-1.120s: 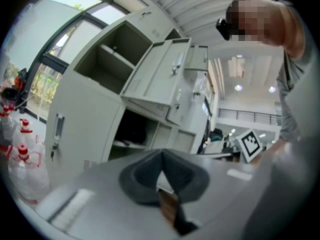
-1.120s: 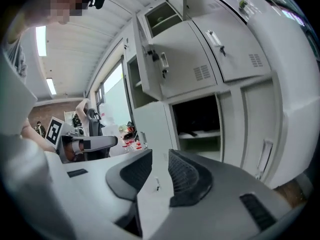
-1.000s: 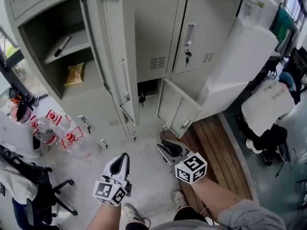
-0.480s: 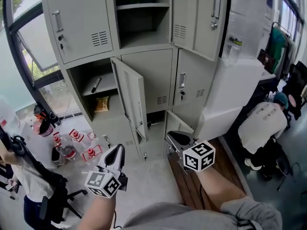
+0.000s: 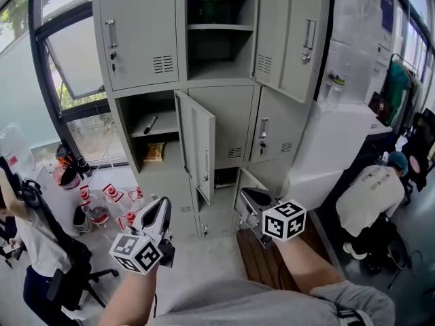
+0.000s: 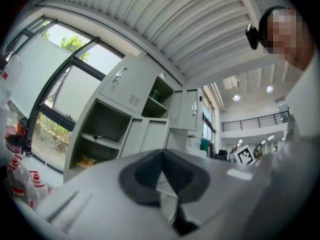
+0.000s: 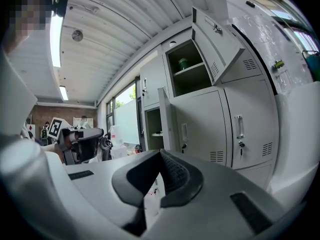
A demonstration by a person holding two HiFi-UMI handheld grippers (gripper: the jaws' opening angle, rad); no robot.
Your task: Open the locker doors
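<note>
The grey lockers (image 5: 224,124) fill the middle of the head view. The top middle compartment (image 5: 214,46) stands open, its door (image 5: 292,36) swung right. The middle-left compartment (image 5: 151,131) is open too, with its door (image 5: 198,145) swung out. The top-left door (image 5: 139,32) and the middle-right door (image 5: 275,134) are closed. A low door (image 5: 246,179) hangs ajar near the floor. My left gripper (image 5: 158,216) (image 6: 162,154) is shut and empty, well short of the lockers. My right gripper (image 5: 251,199) (image 7: 160,156) has just been closing on nothing and is shut near the ajar low door.
Packs of red-capped bottles (image 5: 109,202) lie on the floor at the left. A person (image 5: 41,250) sits in a chair at the near left. Another person (image 5: 370,195) crouches at the right beside a white cabinet (image 5: 333,141). A wooden platform (image 5: 262,257) lies under my right arm.
Both grippers have risen from near the floor and the view has tilted up, bringing the top row of lockers into sight. The right jaws have closed.
</note>
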